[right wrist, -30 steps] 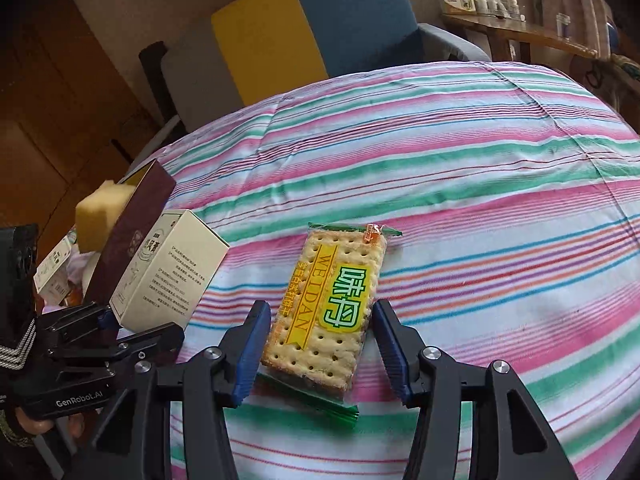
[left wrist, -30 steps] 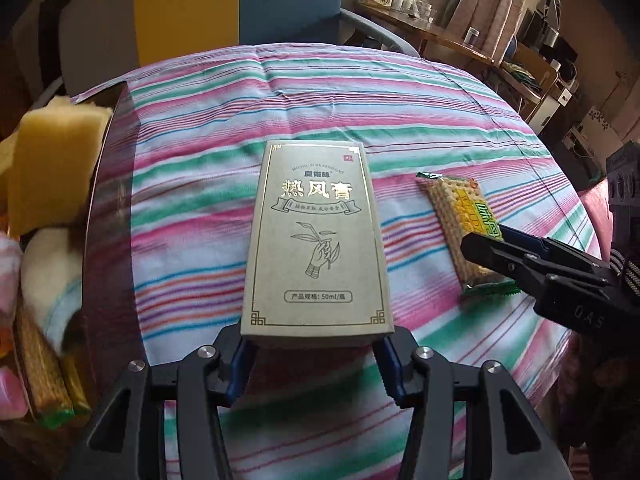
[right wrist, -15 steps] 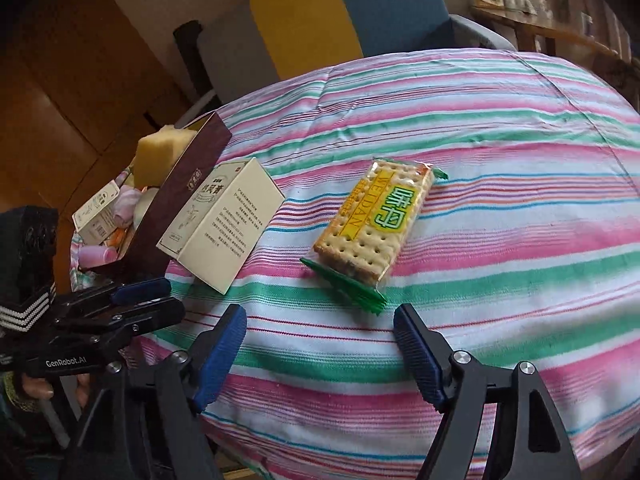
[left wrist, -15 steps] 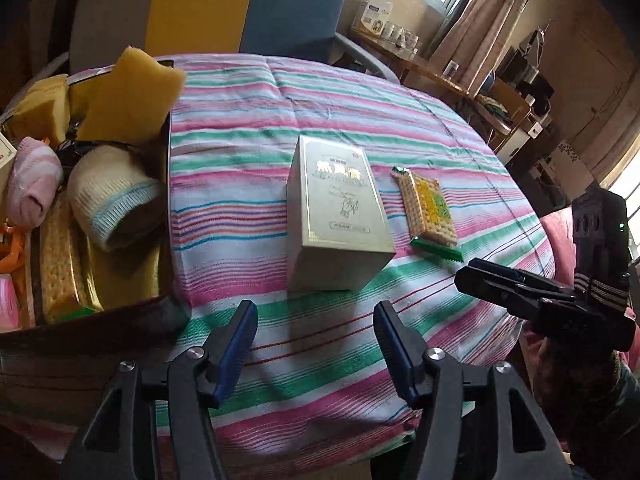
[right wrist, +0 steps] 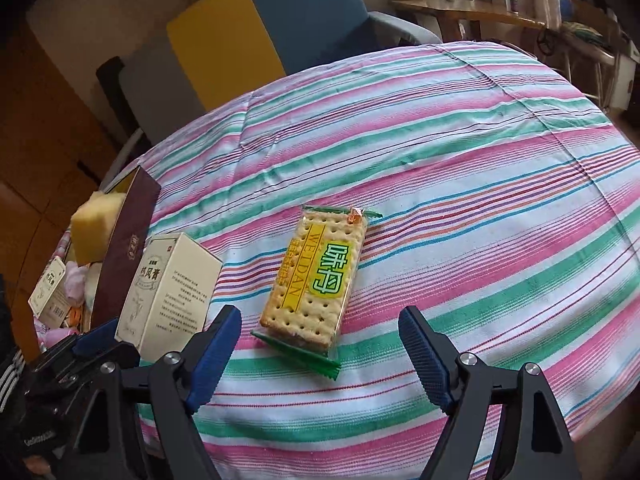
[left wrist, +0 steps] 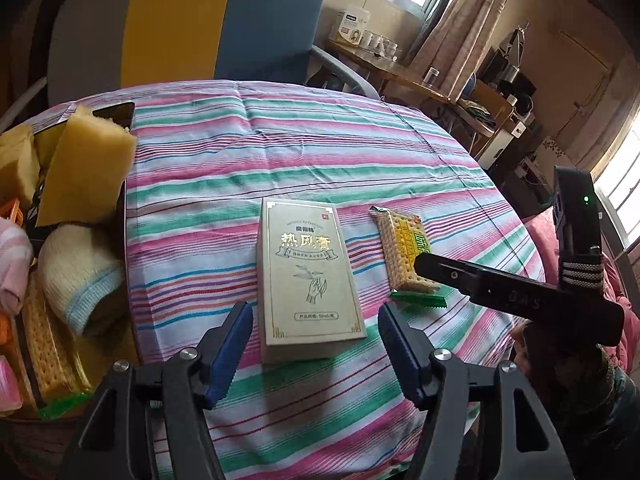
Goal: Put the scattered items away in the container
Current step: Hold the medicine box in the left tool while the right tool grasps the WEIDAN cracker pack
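Observation:
A cream box with gold lettering (left wrist: 308, 276) lies flat on the striped tablecloth (left wrist: 320, 152); it also shows in the right wrist view (right wrist: 168, 292). My left gripper (left wrist: 316, 344) is open, its blue pads either side of the box's near end, not touching. A cracker packet (right wrist: 316, 280) with a green and yellow label lies to the right of the box (left wrist: 404, 256). My right gripper (right wrist: 320, 356) is open just short of the packet's near end. The dark container (right wrist: 124, 248) at the table's left edge holds sponges, socks and crackers.
In the container are a yellow sponge (left wrist: 84, 172), a cream sock (left wrist: 76, 276) and a cracker packet (left wrist: 48, 352). A yellow and blue chair (left wrist: 200, 28) stands behind the table. A cluttered wooden desk (left wrist: 420, 80) is at the back right.
Both grippers pulled back from the box and the packet, opening wide, and have now come close to them again. The box and packet lie where they were.

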